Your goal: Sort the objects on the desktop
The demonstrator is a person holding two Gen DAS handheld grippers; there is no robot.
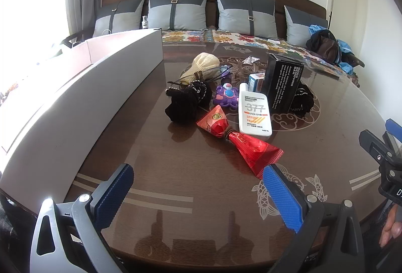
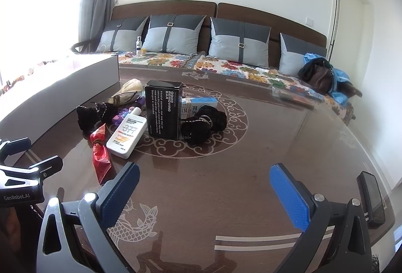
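- Left wrist view: the left gripper [image 1: 198, 195] hovers over the near edge of the dark glass-topped table [image 1: 201, 210], its blue-padded fingers [image 1: 282, 197] spread wide and holding nothing.
- Right wrist view: the right gripper [image 2: 203, 194] is likewise spread wide and empty above the near edge, with a phone [image 2: 371, 197] lying by the right edge.
- The clutter sits in a heap at the table's centre — a red candy-shaped wrapper [image 1: 238, 142] nearest, touching a white sunscreen bottle [image 1: 254, 112]; behind them a black drawstring pouch [image 1: 186, 103], a purple toy [image 1: 226, 96], a cream knitted pouch [image 1: 203, 64], sunglasses [image 2: 125, 97], a black "Odor Removing Bar" box [image 1: 282, 83], a small blue carton [image 2: 198, 103] and black scrunchies [image 2: 203, 122].
- A long white box [image 1: 83, 102] runs along the left edge — probably the sorting bin, though its inside is not visible.
- Judgement: sorting has not begun. The next move calls for reaching forward and closing on the wrapper, which is thin and crinkly, so a low, flat pinch.
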